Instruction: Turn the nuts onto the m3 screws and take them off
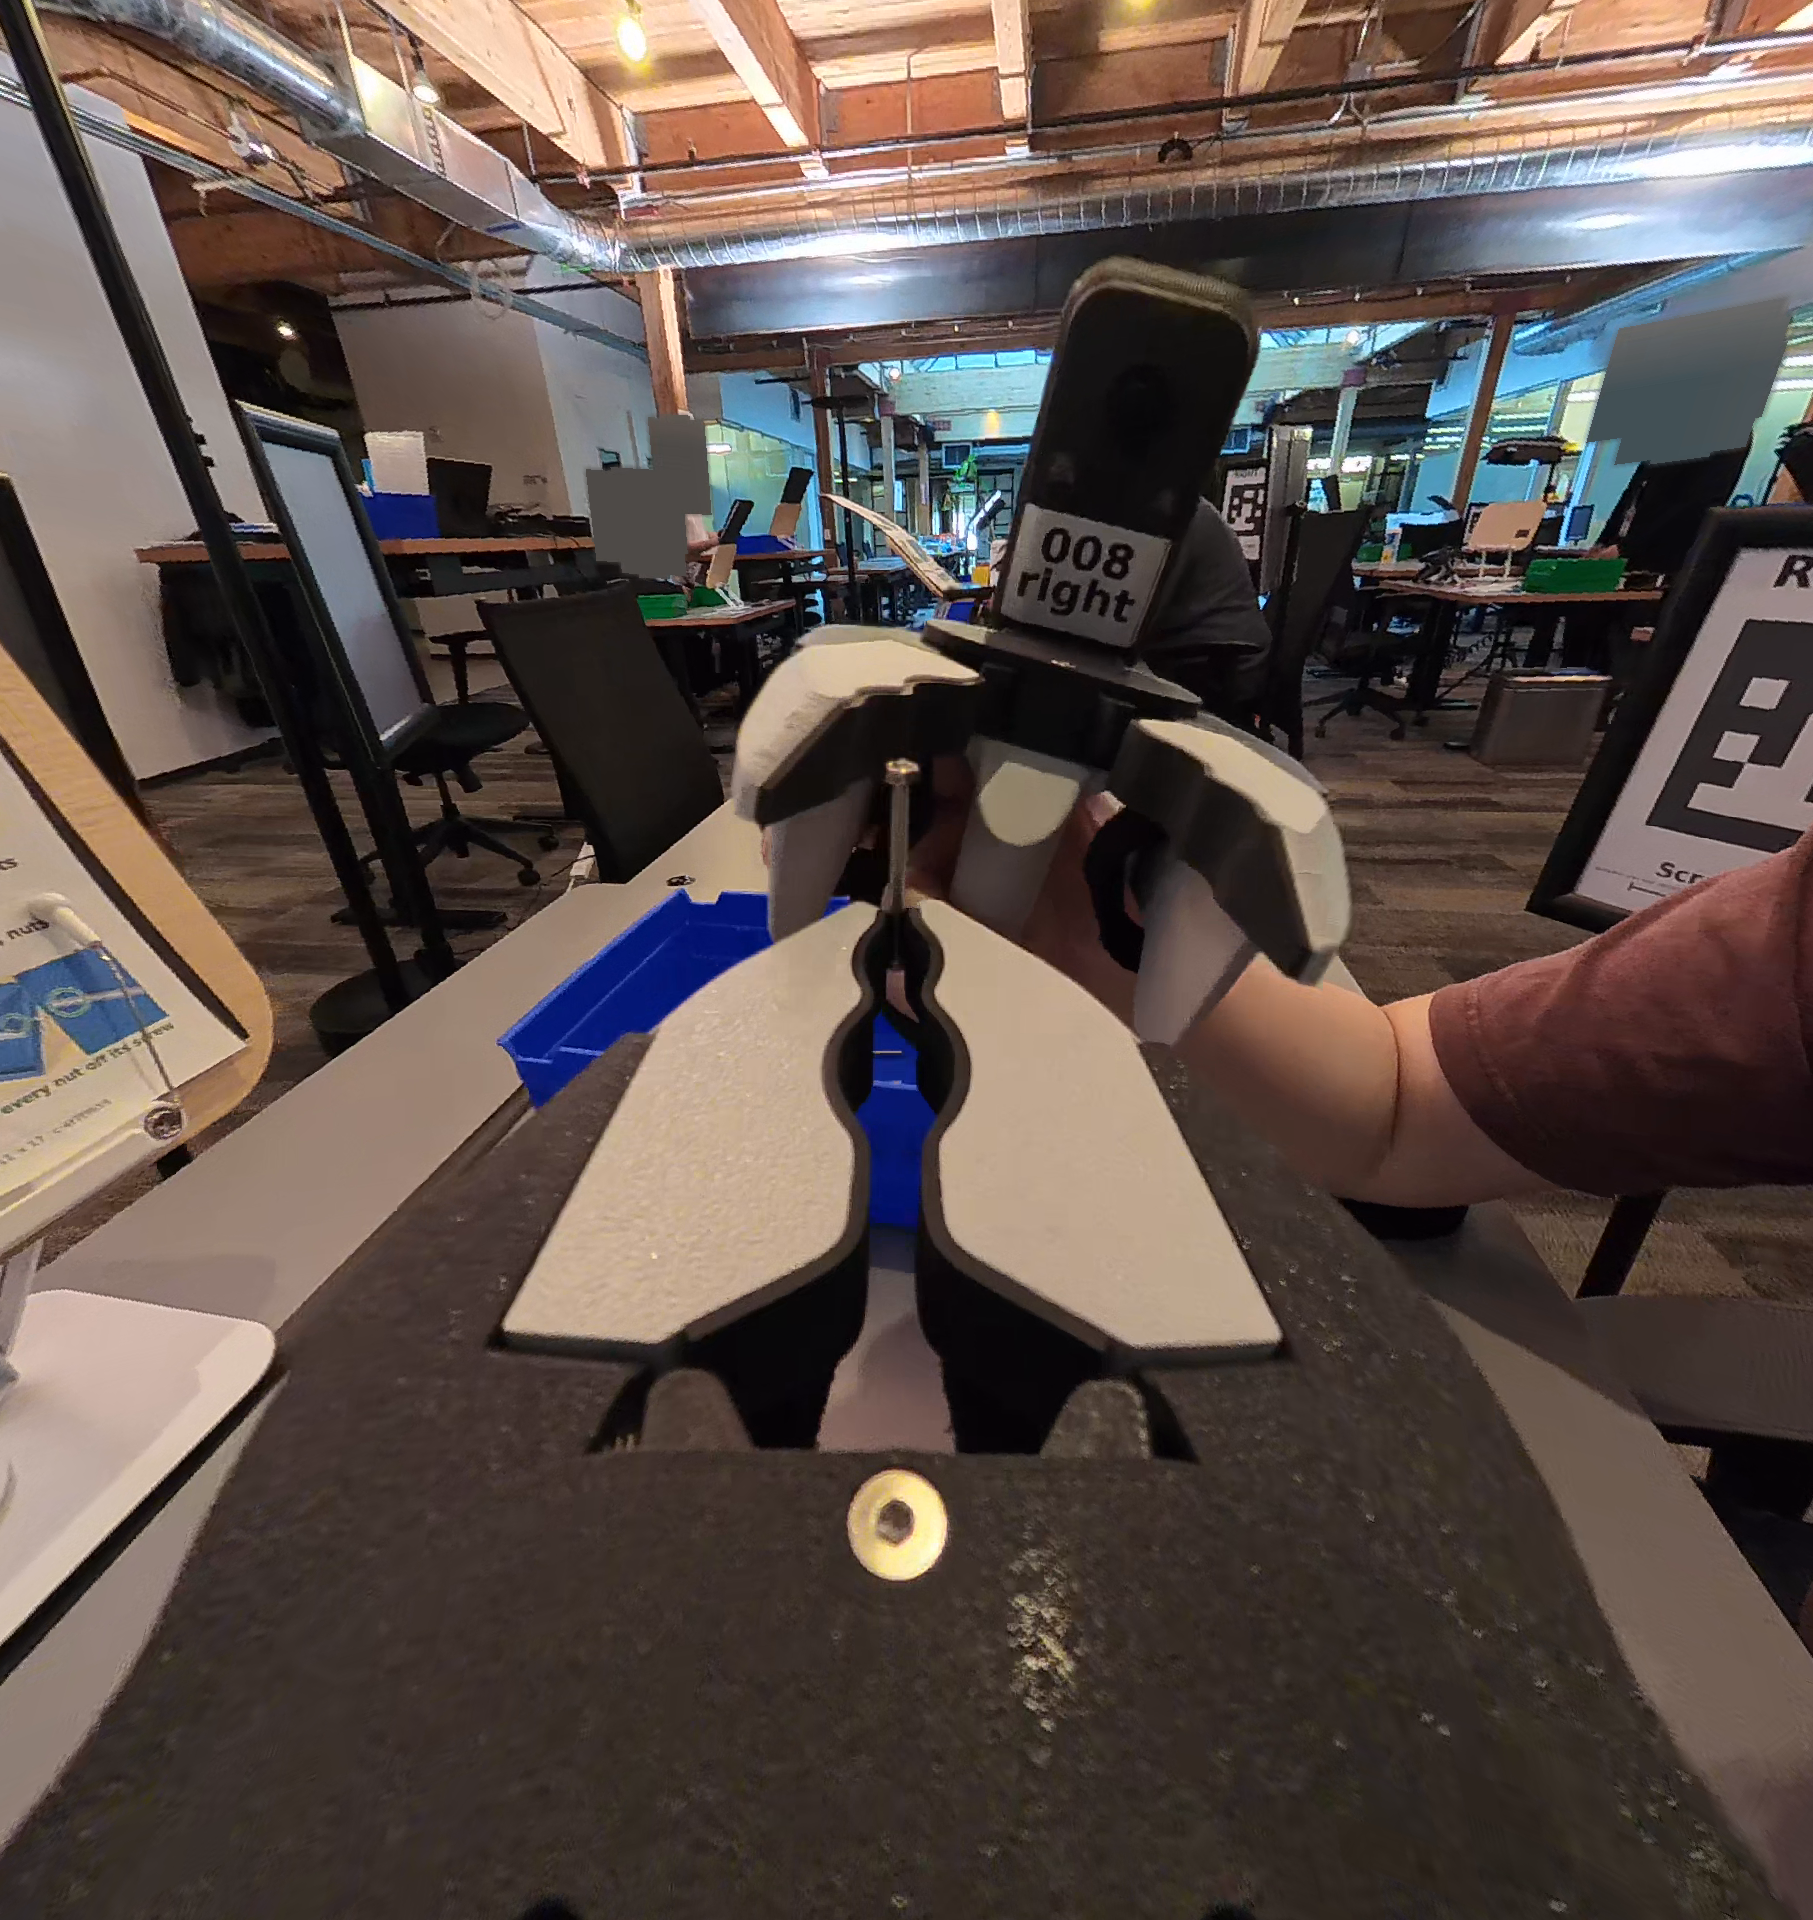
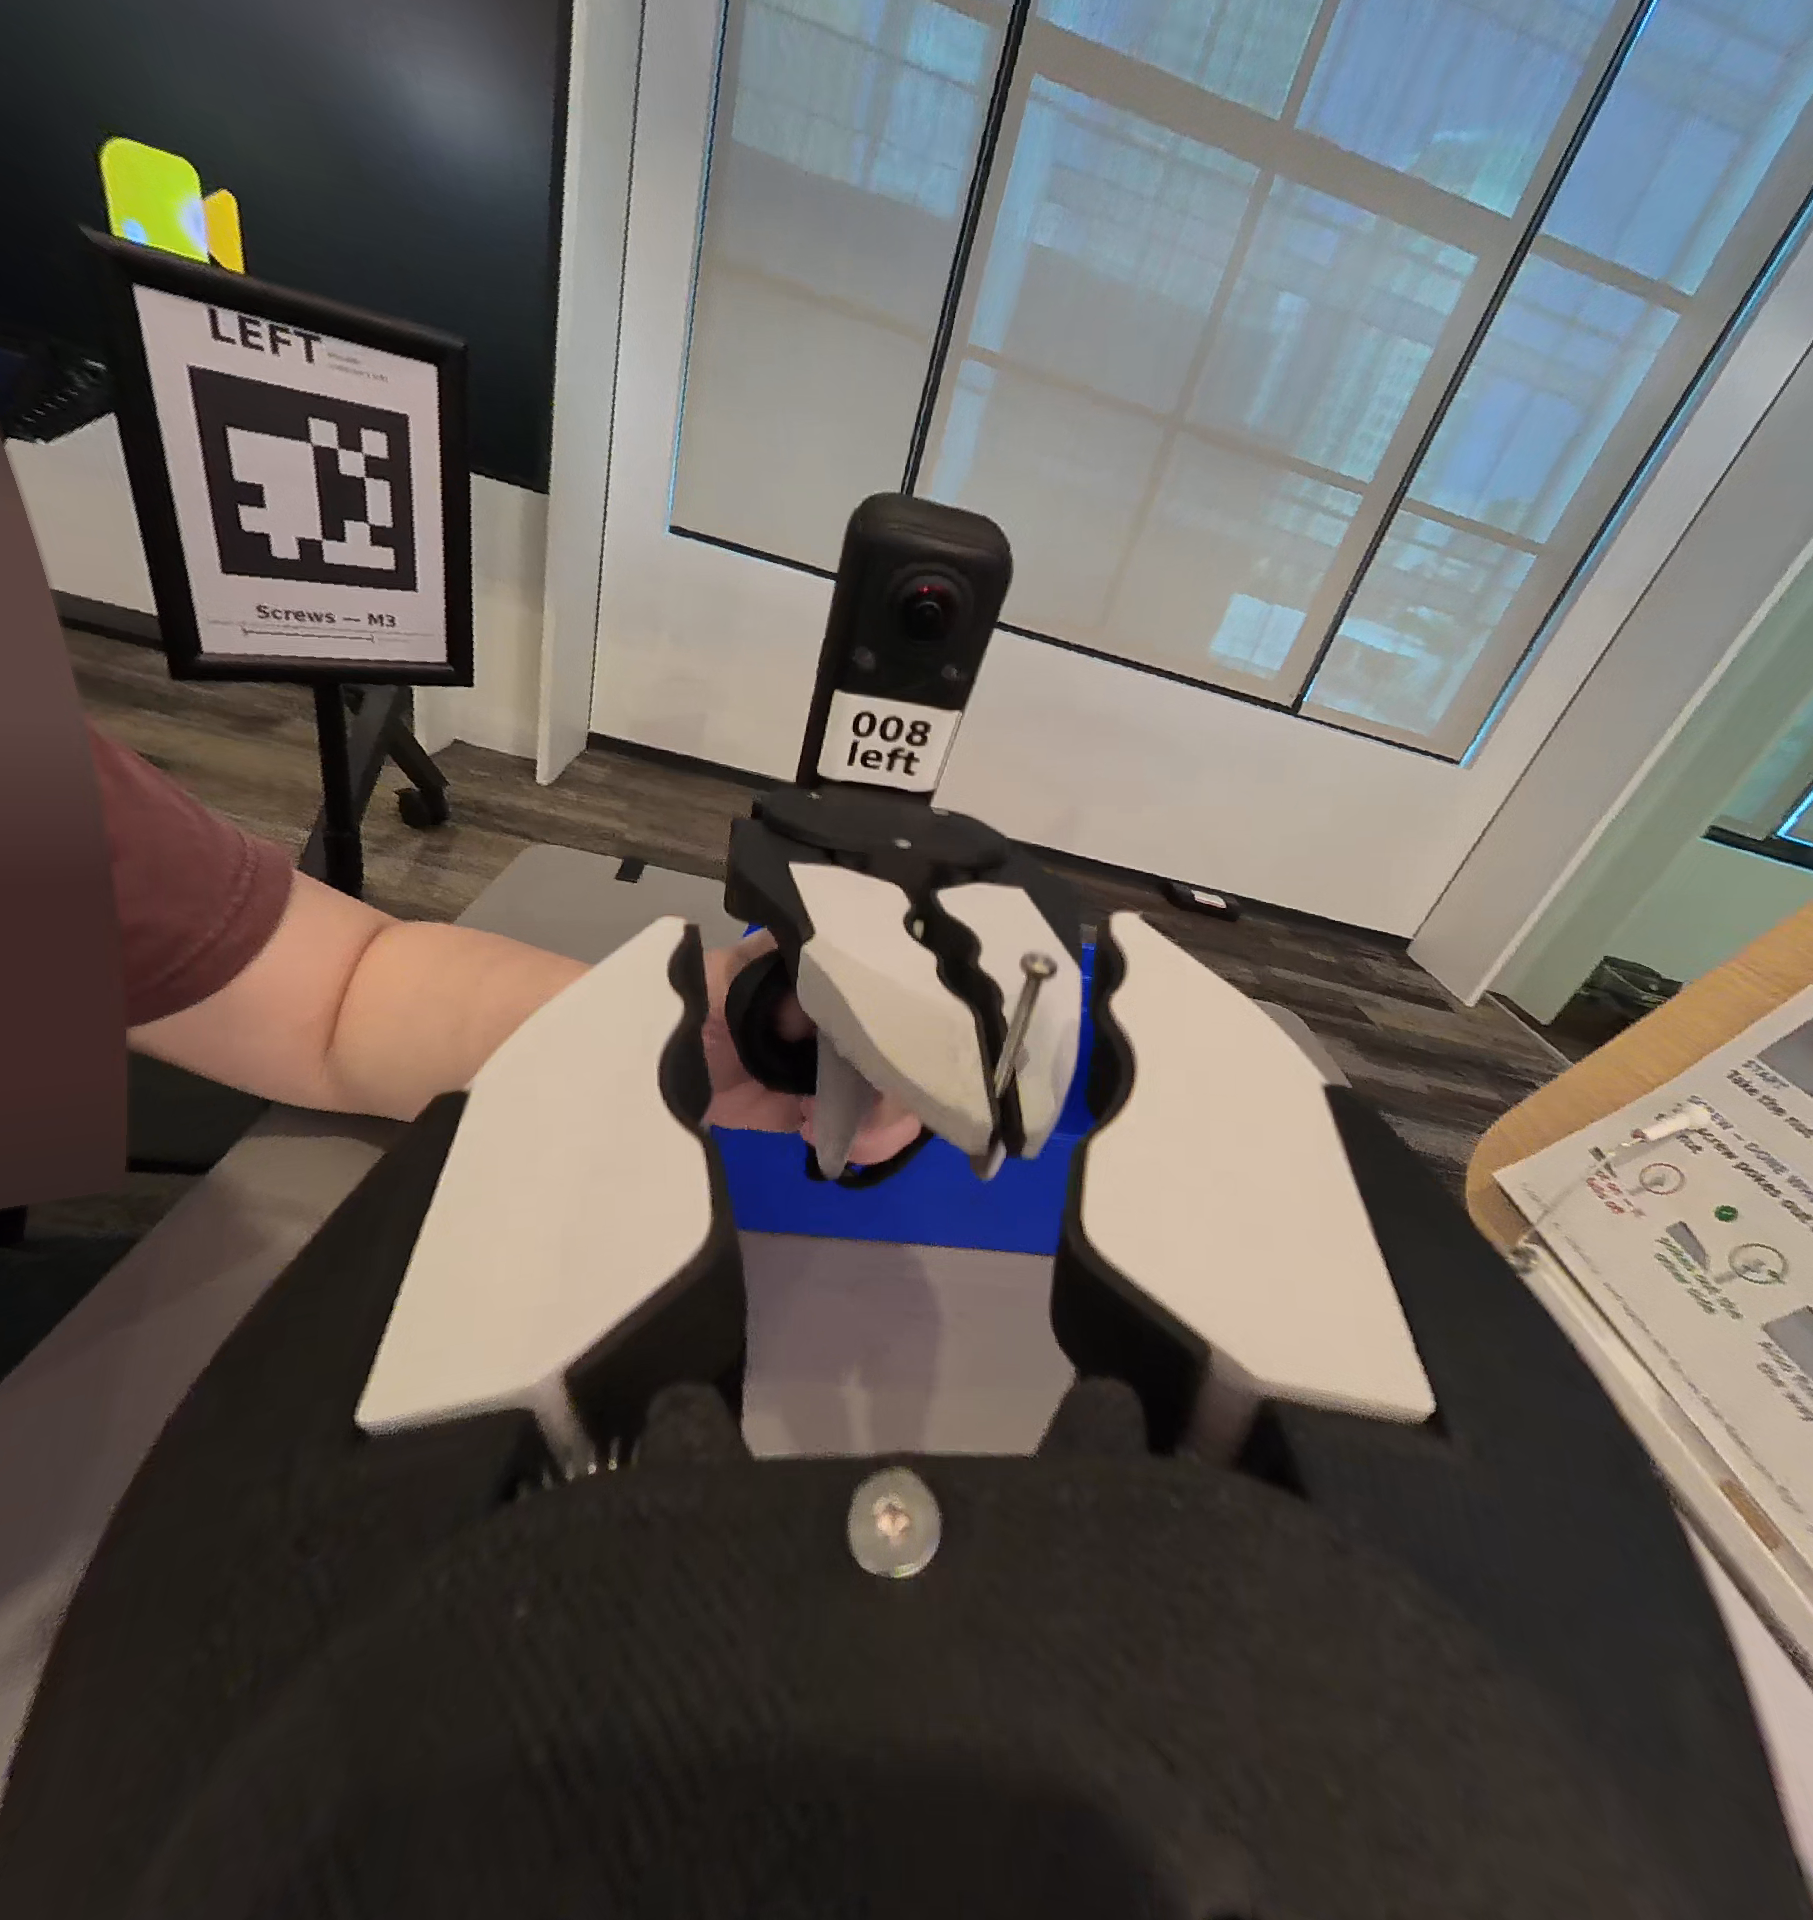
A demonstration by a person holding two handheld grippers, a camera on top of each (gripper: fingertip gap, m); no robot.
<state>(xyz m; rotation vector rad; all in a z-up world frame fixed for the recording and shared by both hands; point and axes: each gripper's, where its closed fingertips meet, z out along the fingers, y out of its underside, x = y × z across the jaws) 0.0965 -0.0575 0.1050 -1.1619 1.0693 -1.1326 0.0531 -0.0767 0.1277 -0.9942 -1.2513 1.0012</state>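
Note:
My left gripper (image 1: 897, 920) is shut on a thin metal screw (image 1: 897, 842) that stands up from its fingertips, head on top. In the right wrist view the left gripper (image 2: 995, 1138) faces me, with the screw (image 2: 1021, 1029) leaning up out of its tips. My right gripper (image 2: 897, 935) is open and empty, its fingers (image 2: 569, 1143) spread either side of the left gripper's tips without touching them. It also shows in the left wrist view (image 1: 985, 914), just behind the screw. I see no nut on the screw. A blue bin (image 1: 621, 997) (image 2: 881, 1205) sits on the table below both grippers.
A grey table (image 1: 362, 1143) holds the bin. An instruction sheet on a wooden stand (image 1: 71, 987) (image 2: 1712, 1247) is close beside the grippers. Framed marker signs (image 1: 1764, 727) (image 2: 310, 488) stand off the table. A person's forearms (image 1: 1401, 1091) (image 2: 362, 1008) reach in. Spacing between my two grippers at the tips: around 4 centimeters.

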